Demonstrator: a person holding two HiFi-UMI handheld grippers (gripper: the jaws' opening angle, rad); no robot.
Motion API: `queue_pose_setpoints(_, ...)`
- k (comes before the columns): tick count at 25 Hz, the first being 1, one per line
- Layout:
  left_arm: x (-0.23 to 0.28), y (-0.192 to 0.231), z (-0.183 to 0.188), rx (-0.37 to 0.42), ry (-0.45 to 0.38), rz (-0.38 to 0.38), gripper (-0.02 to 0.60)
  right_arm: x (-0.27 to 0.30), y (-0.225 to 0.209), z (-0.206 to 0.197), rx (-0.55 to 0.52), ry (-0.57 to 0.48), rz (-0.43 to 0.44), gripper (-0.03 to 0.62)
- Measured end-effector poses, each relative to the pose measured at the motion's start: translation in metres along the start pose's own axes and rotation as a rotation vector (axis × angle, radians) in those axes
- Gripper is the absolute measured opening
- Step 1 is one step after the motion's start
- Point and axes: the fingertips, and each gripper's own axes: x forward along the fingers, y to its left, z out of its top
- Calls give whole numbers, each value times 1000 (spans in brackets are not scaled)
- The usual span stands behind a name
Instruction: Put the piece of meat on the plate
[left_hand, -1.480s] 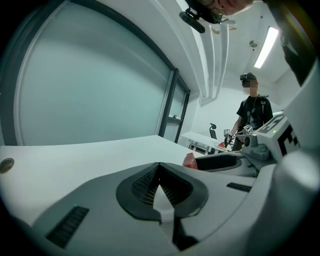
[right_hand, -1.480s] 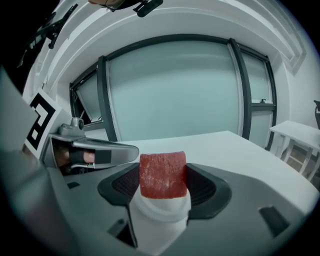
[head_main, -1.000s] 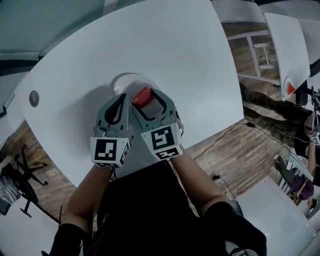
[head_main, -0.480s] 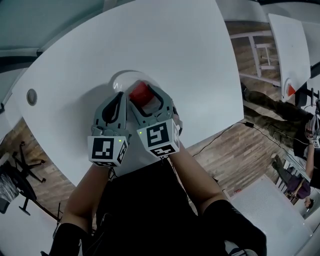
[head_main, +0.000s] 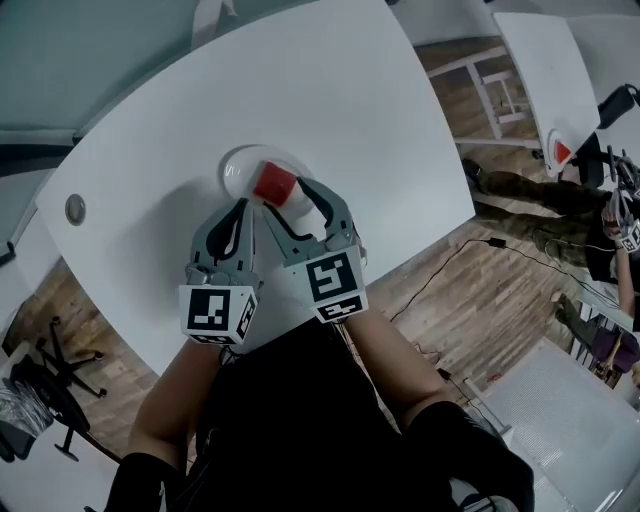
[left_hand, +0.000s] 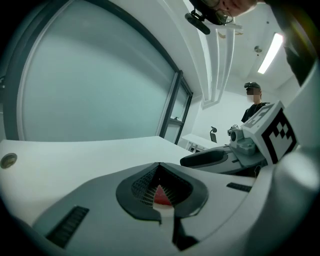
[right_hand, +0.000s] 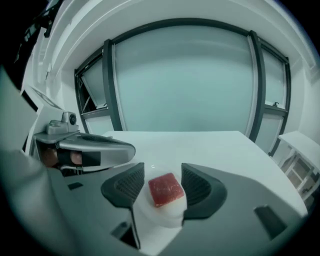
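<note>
A red cube of meat (head_main: 272, 184) lies on the small white plate (head_main: 236, 163) in the middle of the white table (head_main: 340, 90). My right gripper (head_main: 287, 203) hovers just behind it. In the right gripper view the meat (right_hand: 166, 189) rests on the plate (right_hand: 172, 214) between the two pads with a gap on each side; these jaws are closing but nothing presses on it. My left gripper (head_main: 243, 204) is beside the right one, jaws shut and empty. A sliver of meat (left_hand: 161, 195) shows through the hollow of its pads.
A round grommet (head_main: 74, 208) sits in the table near its left edge. The table's front edge runs just under my hands, with wooden floor (head_main: 470, 290) below. A second white table (head_main: 540, 70) stands at the right. A person (left_hand: 254, 102) stands far back.
Both grippers have lifted and drawn back a little. The meat, earlier between the right jaw tips, now sits on the plate just beyond them.
</note>
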Motion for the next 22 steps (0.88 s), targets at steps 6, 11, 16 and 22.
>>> queue_pose_setpoints(6,-14,-33,23,52,-70,-82,-8,-48,-12,21,47,-136,-124,67)
queue_pose_setpoints(11,-46,-50,33,76,-115,-130,-8,-91,13,38,42,-247,-190,3)
queue_pose_setpoints(16,-94,-62,45,106,-171,-182,-8,-132,54,56,4,-321,-243,3)
queue_pose_setpoints(22,-139,-89,61,167,-242,-243,-8,-181,84,67,-19,-397,-301,3)
